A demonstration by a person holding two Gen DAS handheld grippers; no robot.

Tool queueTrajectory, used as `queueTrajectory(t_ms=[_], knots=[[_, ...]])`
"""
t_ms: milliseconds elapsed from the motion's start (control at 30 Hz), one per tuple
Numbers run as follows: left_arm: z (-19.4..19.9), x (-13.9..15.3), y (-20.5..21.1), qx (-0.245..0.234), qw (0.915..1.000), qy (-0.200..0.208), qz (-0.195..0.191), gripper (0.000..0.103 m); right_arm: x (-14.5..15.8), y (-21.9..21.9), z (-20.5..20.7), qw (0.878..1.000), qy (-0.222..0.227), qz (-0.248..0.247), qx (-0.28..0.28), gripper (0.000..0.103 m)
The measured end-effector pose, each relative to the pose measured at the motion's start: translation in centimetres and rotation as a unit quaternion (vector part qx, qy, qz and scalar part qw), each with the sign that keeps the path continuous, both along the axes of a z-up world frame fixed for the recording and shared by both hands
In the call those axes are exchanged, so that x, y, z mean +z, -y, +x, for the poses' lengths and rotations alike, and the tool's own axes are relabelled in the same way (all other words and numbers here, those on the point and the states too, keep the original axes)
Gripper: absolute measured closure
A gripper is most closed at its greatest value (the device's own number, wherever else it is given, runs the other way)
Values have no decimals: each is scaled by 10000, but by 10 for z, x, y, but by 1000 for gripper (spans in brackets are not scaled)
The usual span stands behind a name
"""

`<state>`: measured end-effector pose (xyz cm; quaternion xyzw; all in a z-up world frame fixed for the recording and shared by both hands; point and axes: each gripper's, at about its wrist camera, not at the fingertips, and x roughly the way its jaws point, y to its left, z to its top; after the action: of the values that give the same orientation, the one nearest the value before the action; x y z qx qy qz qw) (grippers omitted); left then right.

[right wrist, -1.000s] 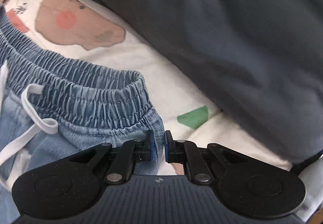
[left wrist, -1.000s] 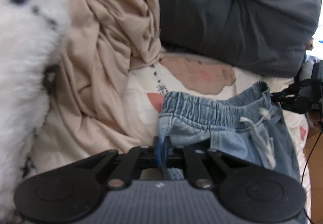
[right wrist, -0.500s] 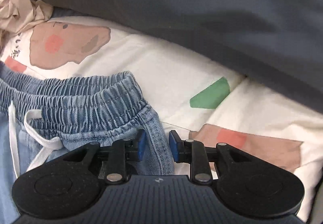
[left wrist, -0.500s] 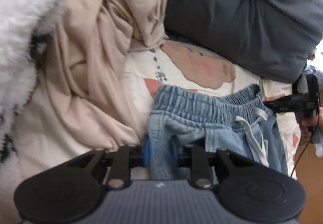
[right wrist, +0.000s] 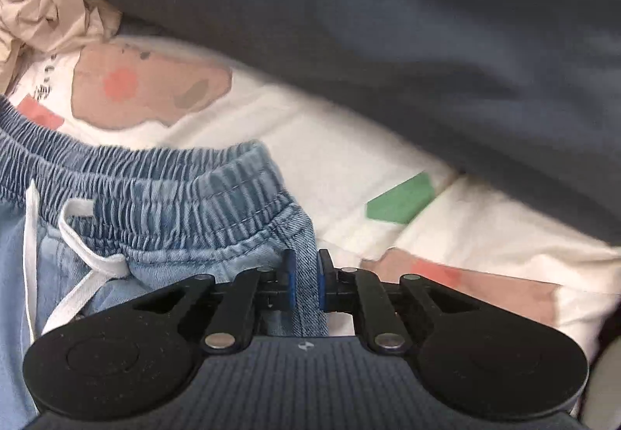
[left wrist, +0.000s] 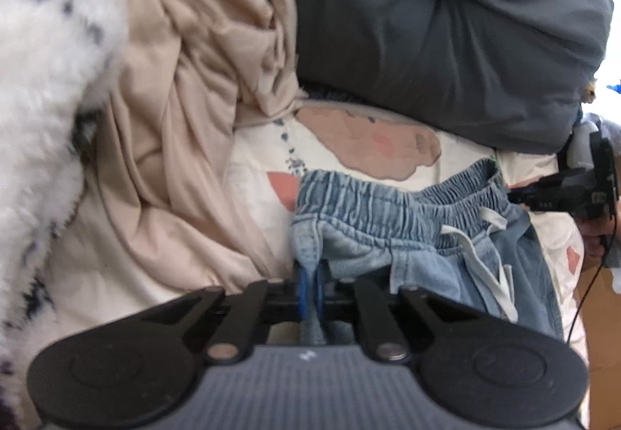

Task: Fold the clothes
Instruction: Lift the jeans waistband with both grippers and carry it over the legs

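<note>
With both the left gripper (left wrist: 309,284) and right gripper (right wrist: 304,280) clamped on the denim shorts' (left wrist: 407,232) waistband corners at lower centre, even tension should keep the waistband straight.

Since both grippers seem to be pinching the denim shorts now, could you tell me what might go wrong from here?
1. The left gripper pinches only a thin edge of the shorts below the waistband; it could slip out once lifted.
2. The white drawstring hangs loose and might get trapped inside a fold.
3. The beige garment lies right beside the shorts' left corner, so it may be dragged along or caught.
</note>
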<state>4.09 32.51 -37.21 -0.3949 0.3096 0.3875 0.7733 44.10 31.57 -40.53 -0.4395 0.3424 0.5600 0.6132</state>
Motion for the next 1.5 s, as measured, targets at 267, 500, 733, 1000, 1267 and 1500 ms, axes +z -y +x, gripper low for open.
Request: queueTrajectory(t_ms=[267, 500, 733, 1000, 1267, 1500], knots=[[17, 30, -6, -46, 9978, -8, 658, 99, 37, 15, 7, 9962, 440, 625, -408, 95], [43, 44, -32, -164, 9938, -32, 1100, 99, 63, 10, 24, 9874, 899, 1073, -739, 95], [65, 36, -57, -144, 9924, -294, 1186, 99, 64, -13, 35, 9825, 1063, 1170, -984, 95], [65, -9, -78, -108, 9957, -621, 674, 99, 23, -49, 39, 9868, 1003, 720, -1048, 95], [61, -36, -86, -115, 9978, -616, 226, 91, -12, -74, 54, 9905, 637, 351, -1167, 91], [49, -12, -77, -3, 9985, -468, 282, 82, 22, -62, 52, 9905, 823, 629, -901, 77]])
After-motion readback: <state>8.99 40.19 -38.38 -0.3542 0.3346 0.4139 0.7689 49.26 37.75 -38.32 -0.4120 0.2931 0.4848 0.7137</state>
